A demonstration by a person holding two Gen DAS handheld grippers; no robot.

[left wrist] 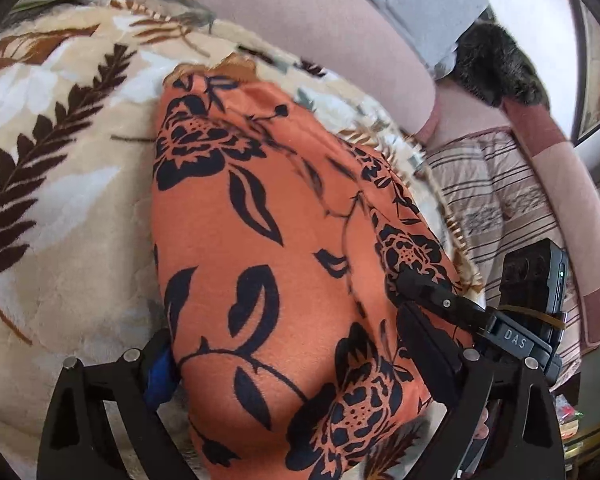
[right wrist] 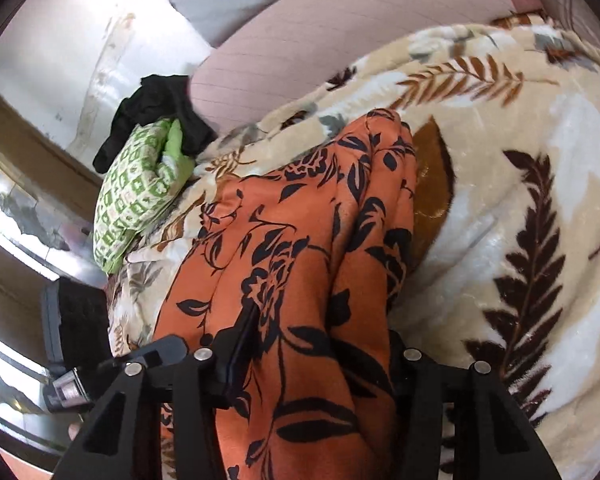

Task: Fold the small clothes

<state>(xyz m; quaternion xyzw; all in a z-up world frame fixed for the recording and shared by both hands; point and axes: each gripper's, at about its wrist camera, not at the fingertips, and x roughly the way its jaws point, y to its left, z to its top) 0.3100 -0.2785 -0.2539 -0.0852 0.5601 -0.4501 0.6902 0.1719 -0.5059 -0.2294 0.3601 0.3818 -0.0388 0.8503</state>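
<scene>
Mid-fold on the orange satin garment with the black flower print [left wrist: 284, 264]. It lies as one long strip on the cream plush blanket with brown fern leaves [left wrist: 60, 208], running from right under both my wrists away toward the far end, where it tapers to a bunched tip.

Nearest: my left gripper [left wrist: 296, 364] stands wide, fingers on either side of the near end of the strip. Cloth passes between them but I see no pinch; the pads look clear of it. The blue pad on the left finger [left wrist: 160, 376] sits just beside the cloth edge.

My right gripper [right wrist: 312, 356] is set about half way, and the cloth fills the gap. In the right wrist view the fabric is ridged into lengthwise folds running up out of the fingers. Reads to me as holding the near right part of the garment, though the contact itself is hidden under cloth. In the left wrist view one right finger [left wrist: 424, 292] lies on the garment's right edge.

Judgement: lengthwise fold looks done, so the cross fold comes next. That calls for a firm pinch on the near end with both grippers, then carrying it toward the far tip. Left needs to close first. Satin is slippery, so layers may slide apart.

Further out: a green-and-white patterned bundle [right wrist: 136, 196] with a black cloth [right wrist: 156, 116] lying against it at the blanket's far left, well apart from the work. Beyond, a pink sofa back [left wrist: 308, 28].
</scene>
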